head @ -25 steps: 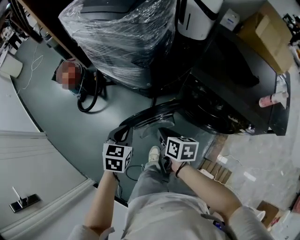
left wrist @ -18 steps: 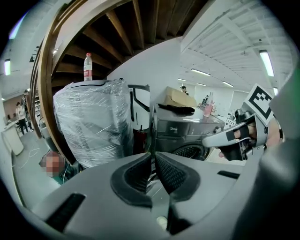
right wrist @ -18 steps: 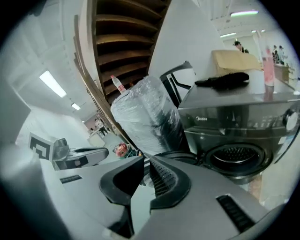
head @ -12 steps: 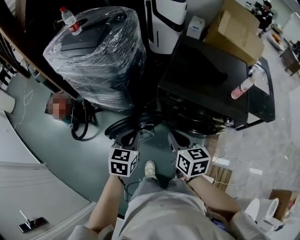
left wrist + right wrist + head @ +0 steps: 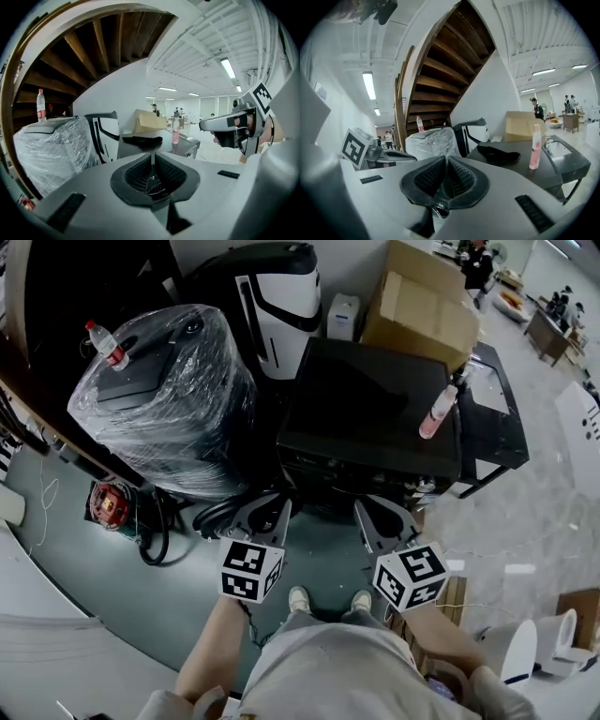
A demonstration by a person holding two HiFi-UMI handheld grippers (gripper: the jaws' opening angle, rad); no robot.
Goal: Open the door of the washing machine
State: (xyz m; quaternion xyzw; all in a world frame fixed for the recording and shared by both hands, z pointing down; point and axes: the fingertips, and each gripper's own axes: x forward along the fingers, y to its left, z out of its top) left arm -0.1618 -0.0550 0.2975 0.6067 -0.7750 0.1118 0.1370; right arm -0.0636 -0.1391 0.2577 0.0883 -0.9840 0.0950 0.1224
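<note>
The black washing machine [image 5: 366, 418] stands in front of me, and I see its flat top [image 5: 520, 161] with a black cloth [image 5: 499, 154] on it. A dark curved part [image 5: 217, 514] low at its left front may be its door; I cannot tell how it stands. My left gripper [image 5: 266, 510] is shut and empty, held in the air before the machine's left front. My right gripper [image 5: 377, 514] hangs before the right front; its jaws have just been closing with nothing between them. In each gripper view the ribbed pads [image 5: 151, 172] [image 5: 444, 180] meet.
A pink bottle [image 5: 437, 413] stands on the machine's top at the right. A plastic-wrapped appliance [image 5: 169, 409] with a water bottle [image 5: 106, 343] on it is at the left. Behind are a white-and-black unit [image 5: 281, 296] and a cardboard box [image 5: 422, 306]. Wooden stairs [image 5: 440, 70] rise overhead.
Both grippers have risen and now point more level at the machine. The head view has swung up from the floor, so the machine's top shows and the round door is mostly out of sight.
</note>
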